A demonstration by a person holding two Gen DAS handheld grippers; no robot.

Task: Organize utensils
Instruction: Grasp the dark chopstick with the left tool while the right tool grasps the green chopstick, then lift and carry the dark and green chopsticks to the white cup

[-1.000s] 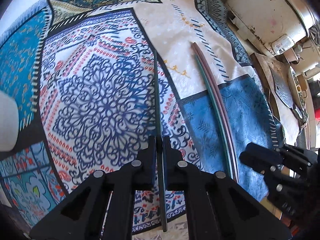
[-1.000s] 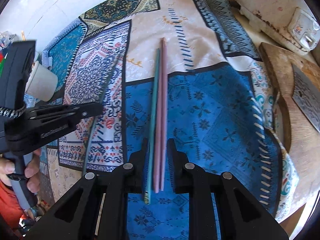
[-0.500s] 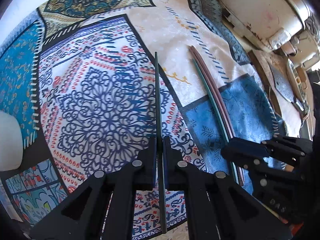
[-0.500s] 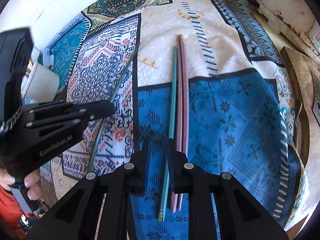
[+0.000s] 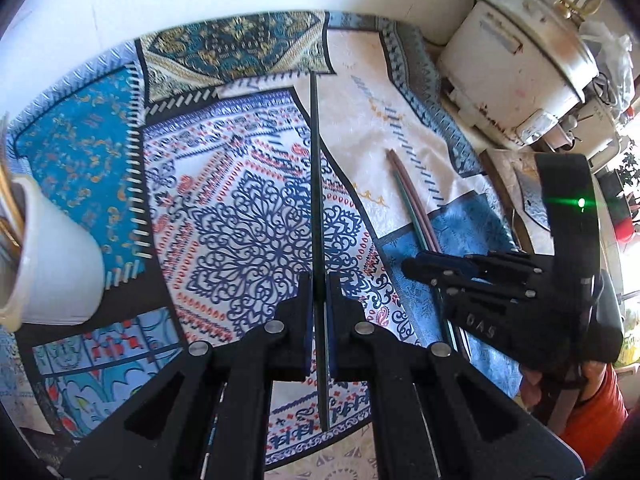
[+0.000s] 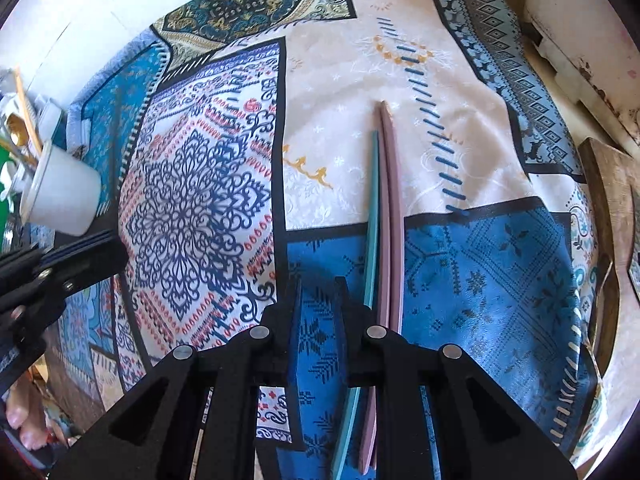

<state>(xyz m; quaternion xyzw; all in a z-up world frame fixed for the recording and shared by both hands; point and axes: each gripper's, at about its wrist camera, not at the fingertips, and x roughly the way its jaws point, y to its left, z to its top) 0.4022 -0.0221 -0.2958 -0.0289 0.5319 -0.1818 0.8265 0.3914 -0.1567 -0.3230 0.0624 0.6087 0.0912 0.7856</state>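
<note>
My left gripper (image 5: 318,280) is shut on a thin dark green chopstick (image 5: 316,168), held off the patchwork cloth (image 5: 240,200) and pointing away toward the wall. A teal chopstick (image 6: 373,216) and two pink chopsticks (image 6: 394,216) lie side by side on the cloth. My right gripper (image 6: 318,284) hovers just left of them, its jaws a narrow gap apart with only cloth showing between; the bundle runs past the outside of its right finger. A white cup (image 5: 60,264) holding gold utensils stands at the left. The right gripper (image 5: 416,266) also shows at the right of the left wrist view.
A worn white appliance (image 5: 512,68) stands at the back right. A wooden board (image 6: 604,220) lies at the cloth's right edge. The left gripper (image 6: 112,248) reaches in from the left near the white cup (image 6: 64,196), with a person's hand (image 6: 24,420) below.
The left gripper rose with the green chopstick, bringing the wall and cup into view. The right gripper slid left off the chopstick bundle, which had been between its fingers.
</note>
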